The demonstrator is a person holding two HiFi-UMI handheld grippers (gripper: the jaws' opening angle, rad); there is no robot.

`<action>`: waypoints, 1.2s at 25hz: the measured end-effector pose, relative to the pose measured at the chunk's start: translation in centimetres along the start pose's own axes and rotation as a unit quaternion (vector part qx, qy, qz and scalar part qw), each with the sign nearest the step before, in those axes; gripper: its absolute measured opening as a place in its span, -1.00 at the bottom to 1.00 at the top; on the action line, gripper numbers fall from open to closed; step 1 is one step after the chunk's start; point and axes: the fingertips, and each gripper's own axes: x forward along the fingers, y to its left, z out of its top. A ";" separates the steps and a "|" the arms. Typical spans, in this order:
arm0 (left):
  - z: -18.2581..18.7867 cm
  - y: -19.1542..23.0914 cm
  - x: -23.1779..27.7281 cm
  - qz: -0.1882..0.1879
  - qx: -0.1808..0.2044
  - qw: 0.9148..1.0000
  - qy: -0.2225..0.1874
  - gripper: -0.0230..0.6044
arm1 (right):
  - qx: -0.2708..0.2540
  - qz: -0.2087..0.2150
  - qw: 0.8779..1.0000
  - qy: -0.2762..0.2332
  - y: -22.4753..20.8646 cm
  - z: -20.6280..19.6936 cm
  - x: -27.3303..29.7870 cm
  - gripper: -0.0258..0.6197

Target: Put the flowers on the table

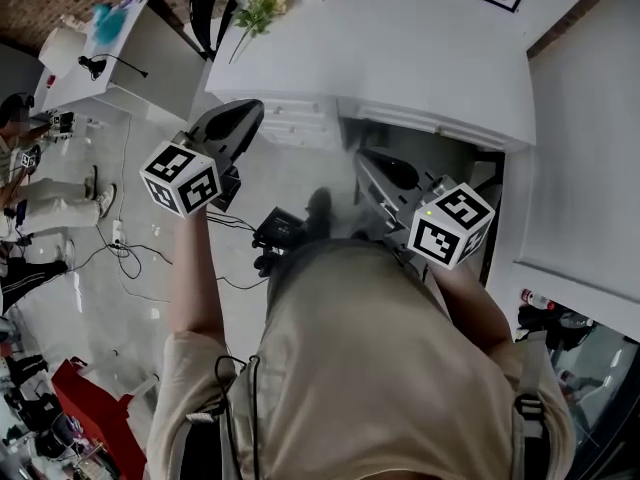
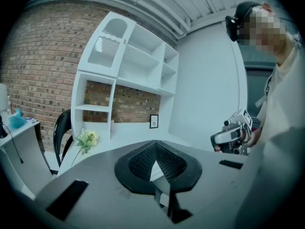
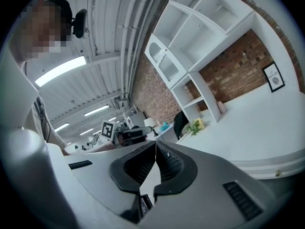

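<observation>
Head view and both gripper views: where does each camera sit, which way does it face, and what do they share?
Head view: on the person's head, looking steeply down past torso and forearms at the left tongs, the right tongs and the white table.
Left gripper view: on the shut left tongs, facing the shelves; right tongs and torso show at right.
Right gripper view: on the shut right tongs, tilted, facing table and brick wall.
Shared: all three show the flowers on the table.
</observation>
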 end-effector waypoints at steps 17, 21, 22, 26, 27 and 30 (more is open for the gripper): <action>-3.7 -3.1 -4.5 0.037 0.020 0.998 0.053 -0.90 | 0.011 0.056 0.996 0.062 3.9 -3.4 1.4 -0.85; -4.2 -3.4 -4.5 0.026 0.043 0.996 0.068 -0.90 | 0.014 0.049 0.997 0.065 4.1 -3.9 1.9 -0.85; -4.3 -3.4 -4.6 0.023 0.046 0.996 0.069 -0.90 | 0.015 0.047 0.997 0.067 4.3 -4.1 2.1 -0.85; -4.8 -3.0 -5.4 0.009 0.050 0.996 0.068 -0.90 | 0.015 0.040 0.996 0.075 5.2 -4.8 3.2 -0.85; -5.0 -2.8 -5.6 0.006 0.050 0.997 0.067 -0.90 | 0.013 0.039 0.996 0.077 5.4 -5.0 3.6 -0.85; -5.5 -2.3 -6.4 0.000 0.045 0.997 0.056 -0.90 | 0.004 0.031 0.996 0.080 6.0 -5.2 4.5 -0.85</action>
